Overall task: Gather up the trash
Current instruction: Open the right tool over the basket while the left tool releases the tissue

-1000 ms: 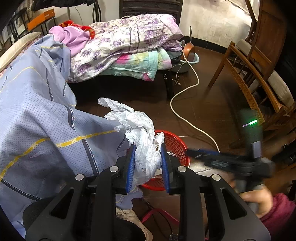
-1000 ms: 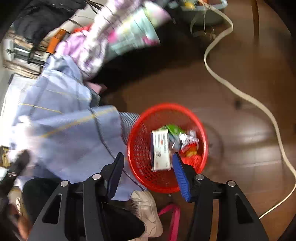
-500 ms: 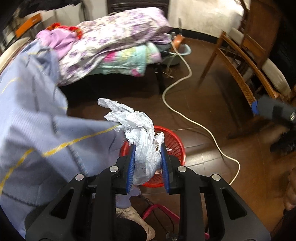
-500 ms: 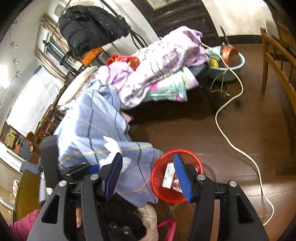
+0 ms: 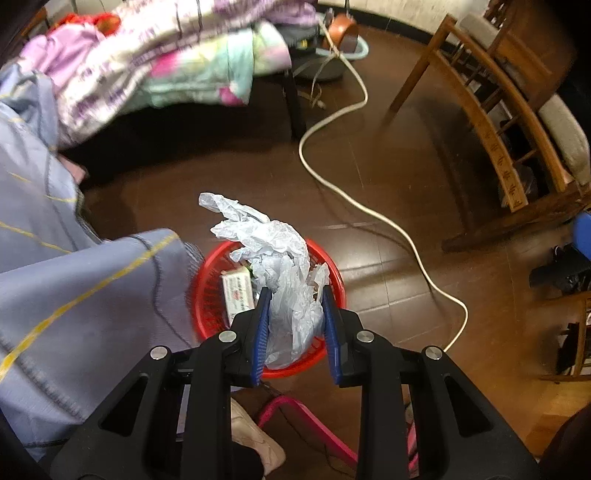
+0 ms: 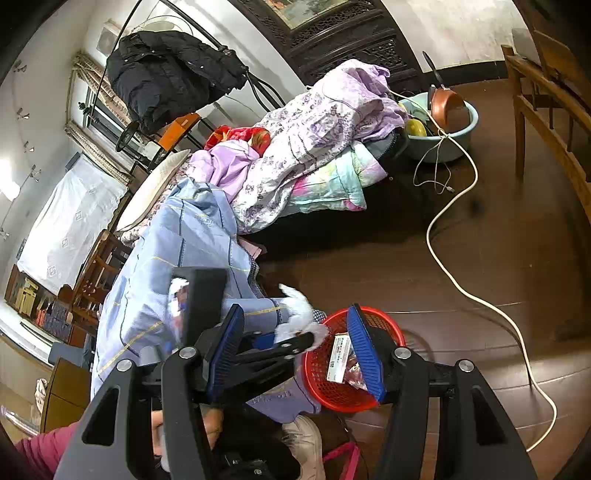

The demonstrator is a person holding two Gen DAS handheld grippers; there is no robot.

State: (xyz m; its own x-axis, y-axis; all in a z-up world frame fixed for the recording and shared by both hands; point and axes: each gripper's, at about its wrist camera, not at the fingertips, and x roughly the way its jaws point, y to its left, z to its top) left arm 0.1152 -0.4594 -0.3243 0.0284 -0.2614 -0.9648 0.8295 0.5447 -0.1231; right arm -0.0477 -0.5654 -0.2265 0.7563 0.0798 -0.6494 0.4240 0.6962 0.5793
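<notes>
The red basket (image 5: 334,275) stands on open brown floor (image 5: 388,206); its far and right sides are free for approach. A blue sheet (image 5: 85,295) hangs against its left rim. A white cable (image 5: 373,212) snakes across the floor to the right. A wooden chair (image 5: 491,122) blocks the far right.

Dark brown tile floor (image 6: 480,258), glossy in spots. White cable (image 5: 369,210) snaking across it. Low bed (image 6: 314,166) piled with floral quilt, pastel blanket, blue-grey cover (image 6: 184,240) draped over near end. Wooden chair (image 5: 517,129) on right, cushioned seat. Pale blue basin (image 6: 443,140) by bed foot, copper pan inside. Black jacket (image 6: 166,74) hanging up high. White walls, dark carved screen (image 6: 332,33) behind bed. Bright curtained window (image 6: 66,221) far left.
</notes>
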